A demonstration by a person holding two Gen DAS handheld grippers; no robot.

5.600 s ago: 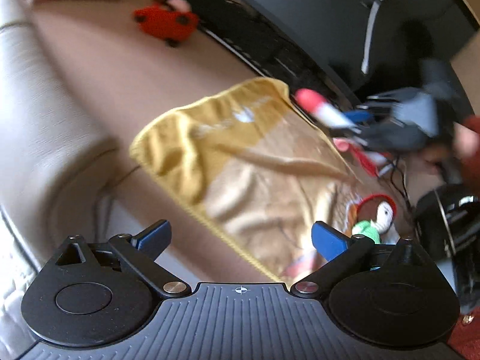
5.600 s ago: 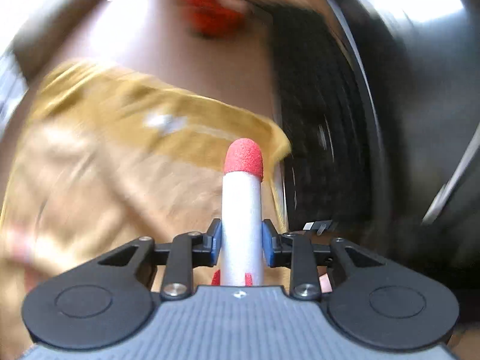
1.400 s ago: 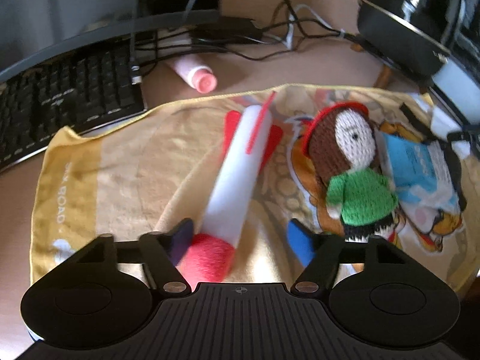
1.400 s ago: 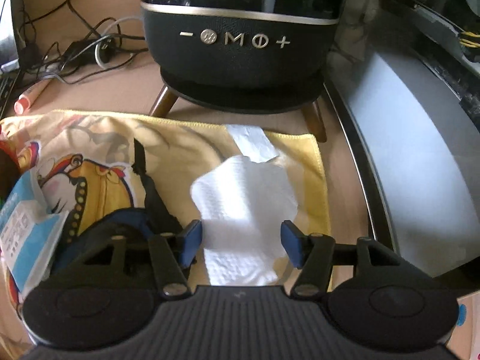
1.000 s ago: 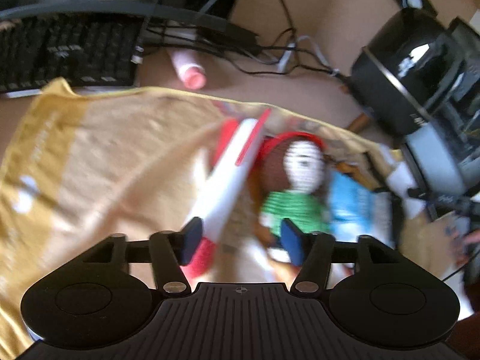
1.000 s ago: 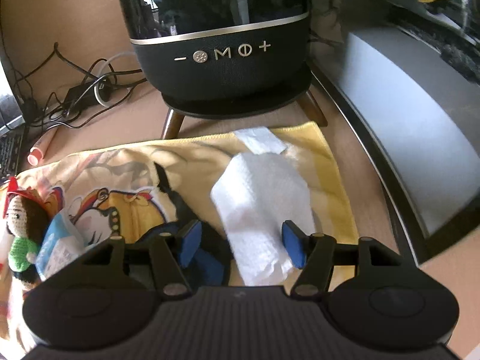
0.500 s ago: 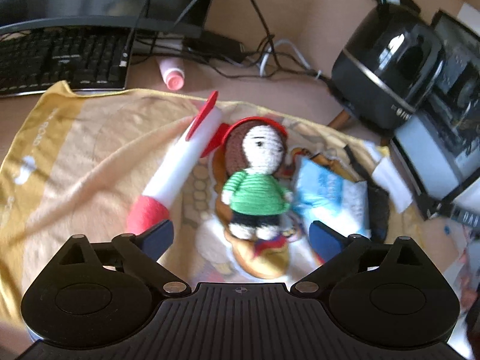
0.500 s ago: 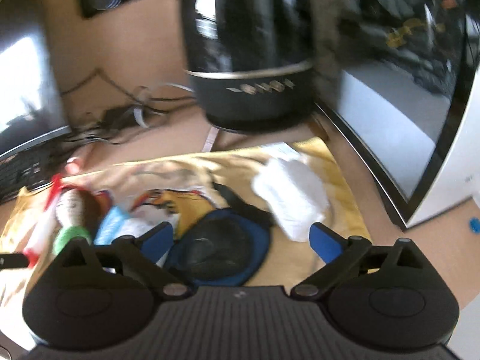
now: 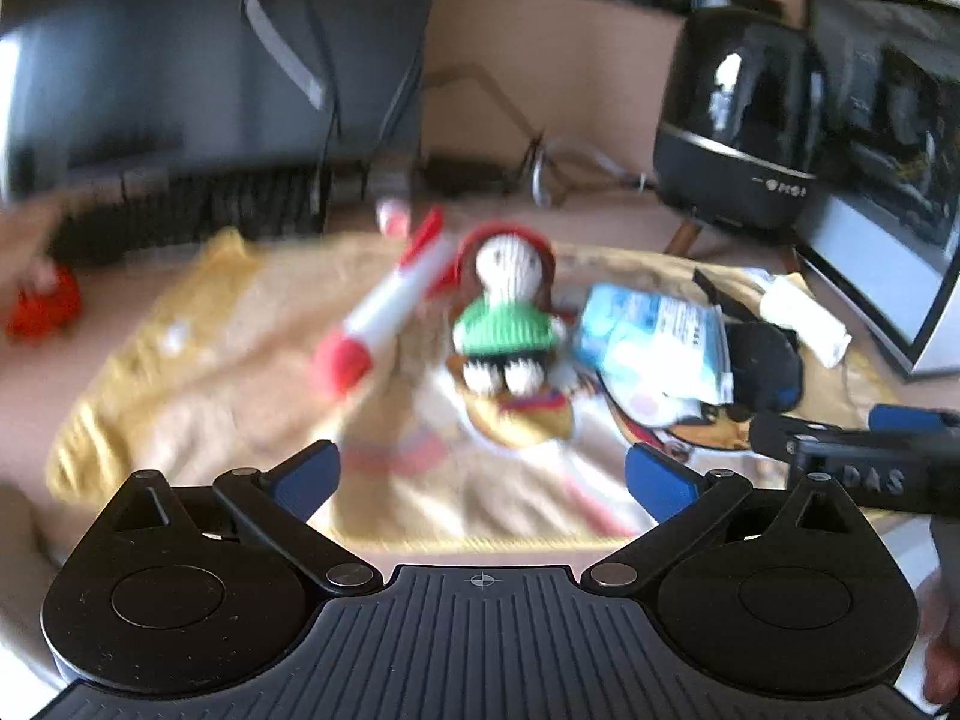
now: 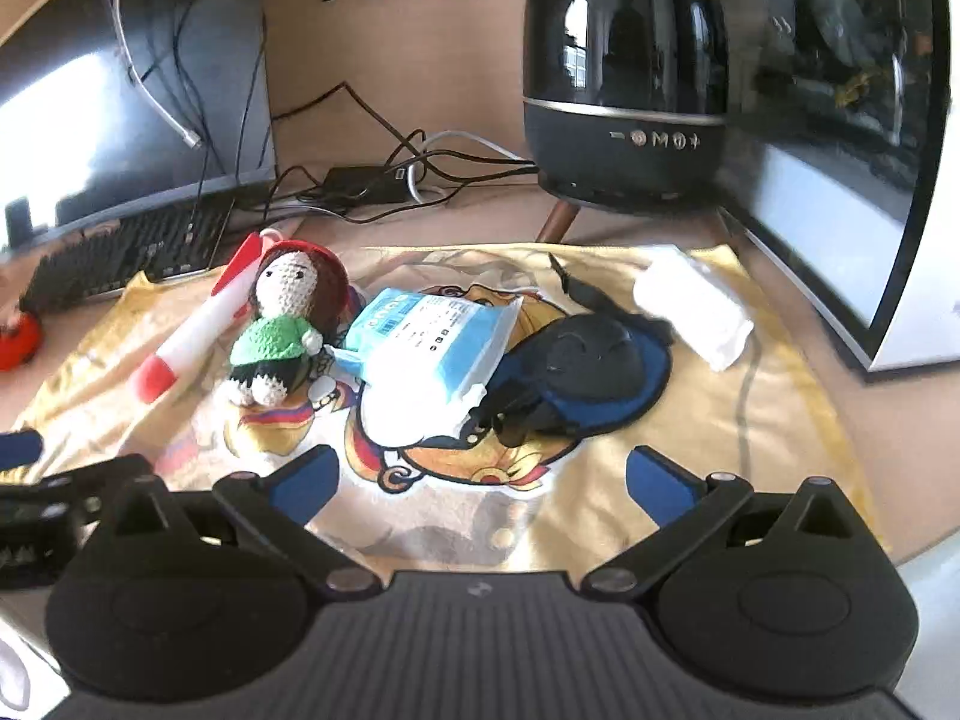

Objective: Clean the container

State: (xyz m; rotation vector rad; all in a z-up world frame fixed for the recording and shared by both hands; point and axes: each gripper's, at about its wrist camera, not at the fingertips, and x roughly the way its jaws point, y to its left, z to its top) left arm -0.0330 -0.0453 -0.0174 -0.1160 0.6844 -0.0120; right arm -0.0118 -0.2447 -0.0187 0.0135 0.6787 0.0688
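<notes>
— Stage of the job?
— Looks like emptying done, wiping not yet begun. Laid out on yellow towel (image 10: 750,420): toy rocket (image 10: 198,324), knitted doll (image 10: 282,324), blue packet (image 10: 432,348), white tissue (image 10: 696,306).
— And the container itself?
— Hard to say for sure. Probably the dark blue pouch (image 10: 588,372), lying on the towel's right half, touching the packet's edge, with the tissue just beside it.
— Jaws?
— Spread wide on left gripper (image 9: 483,468) and right gripper (image 10: 480,474) alike, clamped on nothing, both hovering over the towel's near edge.
— Next move, then?
— Likely reaching with the right for the tissue and pinching it by a thick fold, not a loose corner. Then pinning the pouch with the left, so as not to drag it across the cloth while rubbing.
— Any hazard?
— Soft, floppy pouch, likely to bunch under pressure. Black speaker (image 10: 624,90) close behind; worth keeping clear of its legs.
</notes>
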